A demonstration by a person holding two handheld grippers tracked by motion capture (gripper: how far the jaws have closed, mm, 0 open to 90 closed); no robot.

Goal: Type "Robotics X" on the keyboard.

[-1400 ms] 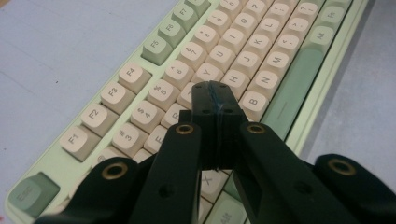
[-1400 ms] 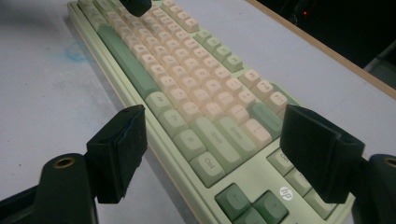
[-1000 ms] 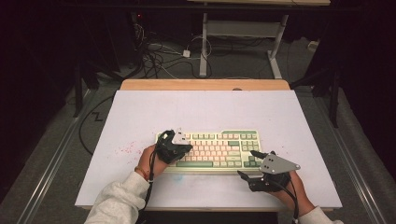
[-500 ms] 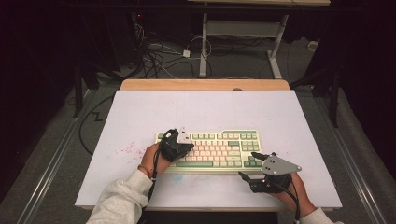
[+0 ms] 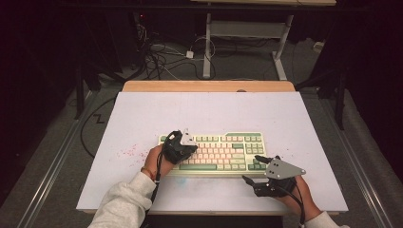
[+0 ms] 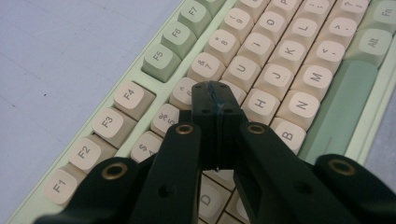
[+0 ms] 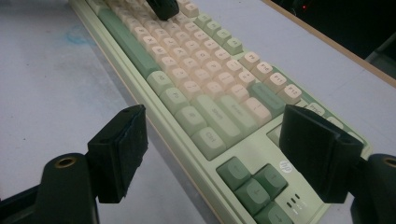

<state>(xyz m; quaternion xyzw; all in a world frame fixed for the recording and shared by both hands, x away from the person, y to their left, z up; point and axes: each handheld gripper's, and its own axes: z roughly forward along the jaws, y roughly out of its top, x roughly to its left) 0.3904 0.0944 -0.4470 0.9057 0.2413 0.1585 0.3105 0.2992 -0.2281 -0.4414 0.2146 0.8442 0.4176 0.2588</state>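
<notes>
Keyboard [image 5: 216, 153]: we press its centre keys with the closed left gripper [image 6: 217, 100]; a slip hits neighbouring keys. Right gripper [image 7: 212, 154] stands wide, empty, near the arrow keys [image 7: 254, 184].

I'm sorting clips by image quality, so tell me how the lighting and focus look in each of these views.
High view: the table is evenly lit, the room behind is nearly black, and detail is soft. Left gripper view: the keyboard legends are sharp, while the shut left gripper is dark with little detail. Right gripper view: near keys are clear, far keys blur, and the open right gripper is dark.
</notes>
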